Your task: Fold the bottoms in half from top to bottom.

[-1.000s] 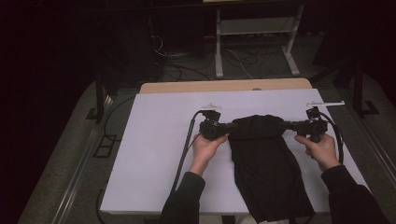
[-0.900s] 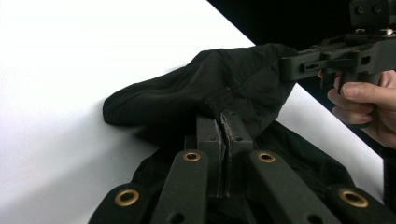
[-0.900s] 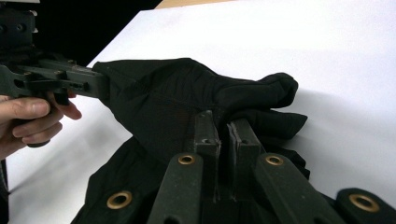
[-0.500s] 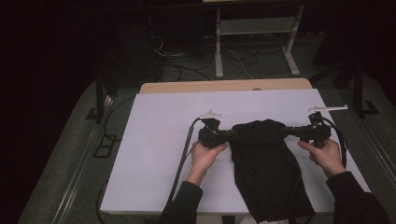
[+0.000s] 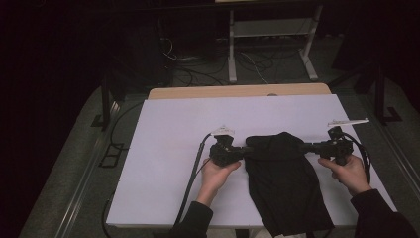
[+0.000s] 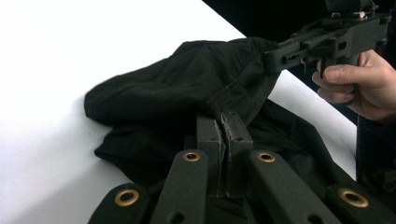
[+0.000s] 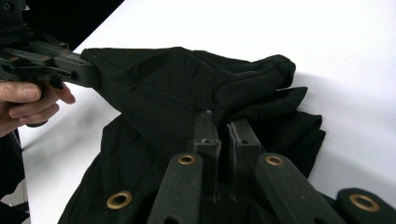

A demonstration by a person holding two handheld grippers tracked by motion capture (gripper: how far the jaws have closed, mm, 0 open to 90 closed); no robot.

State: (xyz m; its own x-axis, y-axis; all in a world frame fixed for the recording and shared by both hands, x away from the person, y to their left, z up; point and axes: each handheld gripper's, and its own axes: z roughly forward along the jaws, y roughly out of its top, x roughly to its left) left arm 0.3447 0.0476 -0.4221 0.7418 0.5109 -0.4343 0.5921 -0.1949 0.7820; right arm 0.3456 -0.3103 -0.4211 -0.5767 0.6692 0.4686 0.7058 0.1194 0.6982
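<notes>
A black garment (image 5: 285, 183) lies on the white table (image 5: 173, 134), its lower part hanging over the near edge. My left gripper (image 5: 243, 150) is shut on the garment's upper left corner; in the left gripper view its jaws pinch the black cloth (image 6: 187, 88) with my left gripper (image 6: 225, 122) tips pressed together. My right gripper (image 5: 303, 147) is shut on the upper right corner. In the right gripper view the cloth (image 7: 177, 88) bunches up in front of my right gripper (image 7: 223, 122). The cloth's top edge is stretched between the two grippers.
A wooden strip (image 5: 237, 91) runs along the table's far edge. Beyond it stand a white frame (image 5: 270, 44) and cables on the dark floor. Each gripper's cable (image 5: 190, 173) trails across the table towards the person.
Both grippers have moved toward the near edge of the table, drawing the garment with them. Each stays shut on its corner.
</notes>
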